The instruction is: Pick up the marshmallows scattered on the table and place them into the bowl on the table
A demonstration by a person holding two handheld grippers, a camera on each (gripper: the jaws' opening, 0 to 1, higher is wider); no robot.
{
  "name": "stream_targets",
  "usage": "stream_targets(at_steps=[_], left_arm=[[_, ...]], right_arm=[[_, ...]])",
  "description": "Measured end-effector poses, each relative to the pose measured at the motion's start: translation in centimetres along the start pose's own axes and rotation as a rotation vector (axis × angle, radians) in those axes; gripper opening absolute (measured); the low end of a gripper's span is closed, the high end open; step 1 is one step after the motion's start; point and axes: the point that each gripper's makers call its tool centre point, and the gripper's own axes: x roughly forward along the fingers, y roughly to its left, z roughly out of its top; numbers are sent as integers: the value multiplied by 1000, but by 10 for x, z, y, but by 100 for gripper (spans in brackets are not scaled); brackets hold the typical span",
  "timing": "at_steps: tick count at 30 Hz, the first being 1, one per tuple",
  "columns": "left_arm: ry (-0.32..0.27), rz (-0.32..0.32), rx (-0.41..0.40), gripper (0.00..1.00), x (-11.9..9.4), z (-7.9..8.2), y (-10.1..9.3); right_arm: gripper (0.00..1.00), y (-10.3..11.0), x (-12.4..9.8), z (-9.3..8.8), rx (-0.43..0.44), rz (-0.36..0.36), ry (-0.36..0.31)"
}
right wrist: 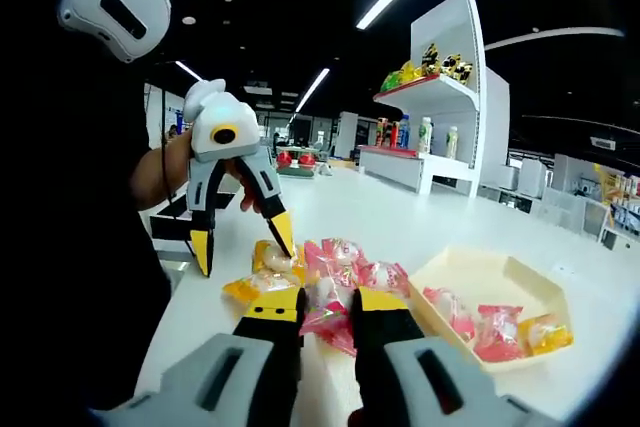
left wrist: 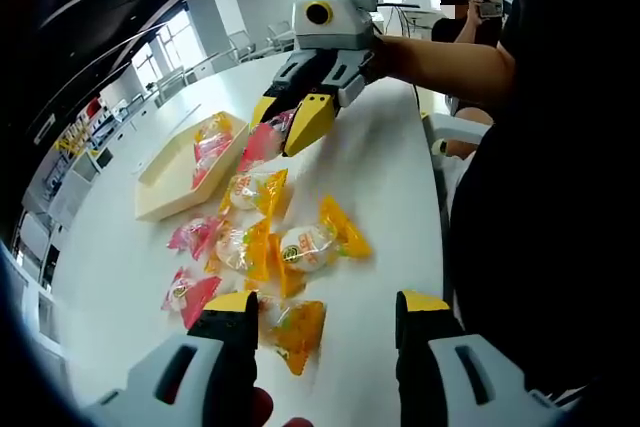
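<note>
Carrying a pink sweet (left wrist: 262, 143) pinched in the right hand-held gripper (left wrist: 290, 125) beside the bowl (left wrist: 165, 192), clear its rim, then release inside. Left hand-held gripper (left wrist: 325, 332) gapes (empty) over sweets (left wrist: 300, 247) near the bowl on the tabletop (left wrist: 390, 177) — nxt pick.

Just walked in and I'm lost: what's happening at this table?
A person holds a gripper in each hand and is gathering wrapped marshmallows from the white table into a shallow cream bowl. The right gripper grips a pink marshmallow beside the bowl, which already holds a few. The left gripper hovers open over the remaining pile.
</note>
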Motion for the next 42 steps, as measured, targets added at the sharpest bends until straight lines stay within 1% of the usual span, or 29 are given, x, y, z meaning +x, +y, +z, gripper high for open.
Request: stream_targets(at_steps=[5,9,19,22,29,31,34,36,42], left_arm=[[0,3,-1,56,0,0,0],[0,3,1,56,0,0,0],[-4,3,2,56,-1,1,1],[-4,2,3,56,-1,1,0],[-3,6,2,56,-2,1,1],[-3,6,2,56,-2,1,2],[-3,5,4,56,-2,1,2],[-2,5,3,56,-2,1,2],[0,5,5,56,-3,1,2]], right_arm=[[19,-5,-1,4,1,-28,-17],[20,-14,-4,8,4,-67,-37],[20,-20,-4,10,-1,-96,-46],[20,-27,-7,13,4,-128,-63],[20,-39,-12,18,21,-175,-89],[20,-39,-12,18,25,-178,-92],[20,-44,-13,18,7,-210,-86],[20,-48,-15,21,14,-226,-104],[20,-59,-20,23,27,-272,-118]])
